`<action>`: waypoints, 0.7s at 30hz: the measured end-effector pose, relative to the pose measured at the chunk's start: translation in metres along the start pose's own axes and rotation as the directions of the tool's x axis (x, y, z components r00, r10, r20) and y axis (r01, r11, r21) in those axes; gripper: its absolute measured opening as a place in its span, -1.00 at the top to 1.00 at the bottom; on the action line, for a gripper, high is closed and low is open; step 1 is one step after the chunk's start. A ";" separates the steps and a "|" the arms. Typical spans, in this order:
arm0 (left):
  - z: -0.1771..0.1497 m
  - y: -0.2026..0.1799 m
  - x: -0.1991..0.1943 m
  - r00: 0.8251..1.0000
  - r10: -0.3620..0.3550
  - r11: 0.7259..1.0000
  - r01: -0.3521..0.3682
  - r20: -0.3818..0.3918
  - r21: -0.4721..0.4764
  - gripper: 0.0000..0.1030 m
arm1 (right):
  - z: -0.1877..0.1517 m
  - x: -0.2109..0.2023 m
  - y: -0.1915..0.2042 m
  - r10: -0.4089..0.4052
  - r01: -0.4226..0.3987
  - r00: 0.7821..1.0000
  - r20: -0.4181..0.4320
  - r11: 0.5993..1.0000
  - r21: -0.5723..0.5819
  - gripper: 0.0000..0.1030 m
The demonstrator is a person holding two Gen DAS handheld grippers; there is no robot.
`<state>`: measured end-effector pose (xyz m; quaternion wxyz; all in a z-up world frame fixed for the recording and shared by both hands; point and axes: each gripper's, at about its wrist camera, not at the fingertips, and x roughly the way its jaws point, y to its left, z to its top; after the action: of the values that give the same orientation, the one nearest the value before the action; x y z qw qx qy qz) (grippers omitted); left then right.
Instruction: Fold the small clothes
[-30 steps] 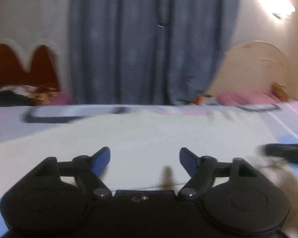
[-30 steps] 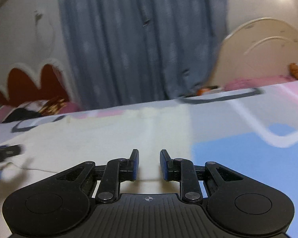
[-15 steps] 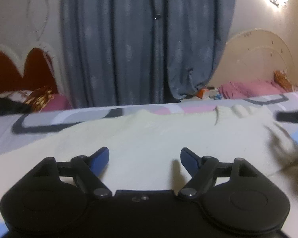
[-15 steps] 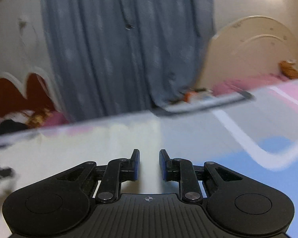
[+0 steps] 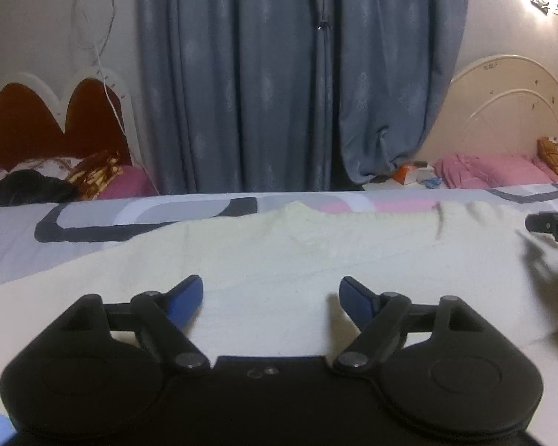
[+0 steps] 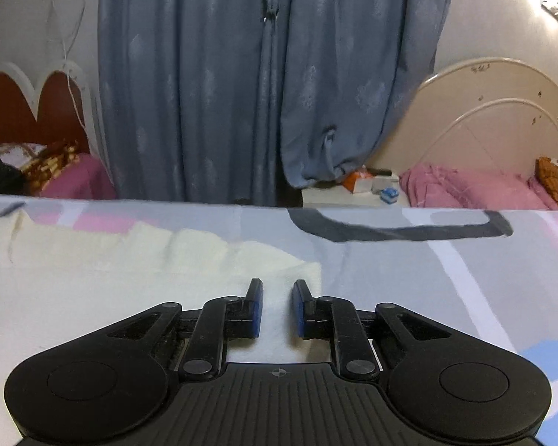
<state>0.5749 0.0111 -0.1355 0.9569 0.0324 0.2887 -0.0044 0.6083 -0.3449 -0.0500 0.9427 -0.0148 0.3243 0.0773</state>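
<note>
Left gripper [image 5: 271,291]: we see jaws wide, opening, nothing between them, over the cream cloth [image 5: 316,260] lying flat on the patterned bedsheet [image 5: 93,219]. Since a second ago the right gripper [image 6: 276,306] has narrowed from a wider gap and is closing, now above the cloth's right edge [image 6: 308,271]. No containers visible.

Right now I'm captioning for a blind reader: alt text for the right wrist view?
The right tongs, closing with a small gap left, hover over the corner of a cream garment on a patterned bedsheet; blue curtains hang behind.
</note>
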 end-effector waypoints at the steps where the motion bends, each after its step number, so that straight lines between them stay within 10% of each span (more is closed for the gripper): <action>1: -0.004 0.001 0.002 1.000 0.000 1.000 0.000 -0.021 0.000 -0.59 | -0.004 -0.010 0.006 0.011 -0.010 1.000 0.026 1.000 -0.029 0.69; 5: -0.006 0.011 0.002 0.998 0.011 0.999 -0.014 -0.059 -0.047 -0.32 | -0.017 0.004 0.015 0.005 -0.008 0.998 -0.069 0.999 -0.053 0.69; 10: -0.019 0.015 -0.023 0.999 -0.003 0.996 0.000 -0.037 -0.086 -0.68 | -0.017 -0.053 0.020 0.022 -0.022 0.999 0.034 1.000 0.008 0.68; 13: -0.021 0.013 -0.016 0.997 0.001 0.996 -0.007 -0.073 -0.085 -0.63 | -0.043 -0.041 0.031 0.006 -0.010 0.995 -0.102 0.999 -0.041 0.68; 18: -0.024 0.019 -0.020 0.995 -0.001 0.995 -0.009 -0.097 -0.100 -0.73 | -0.038 -0.067 0.045 -0.014 0.014 1.000 0.001 0.998 -0.068 0.65; 21: -0.026 0.022 -0.025 0.997 -0.017 0.995 0.009 -0.077 -0.097 -0.74 | -0.051 -0.055 0.046 -0.035 0.031 0.996 -0.084 0.998 -0.048 0.62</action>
<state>0.5402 0.0349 -0.1414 0.9454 -0.0158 0.3256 0.0046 0.5268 -0.3110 -0.0555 0.9286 -0.0453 0.3618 0.0687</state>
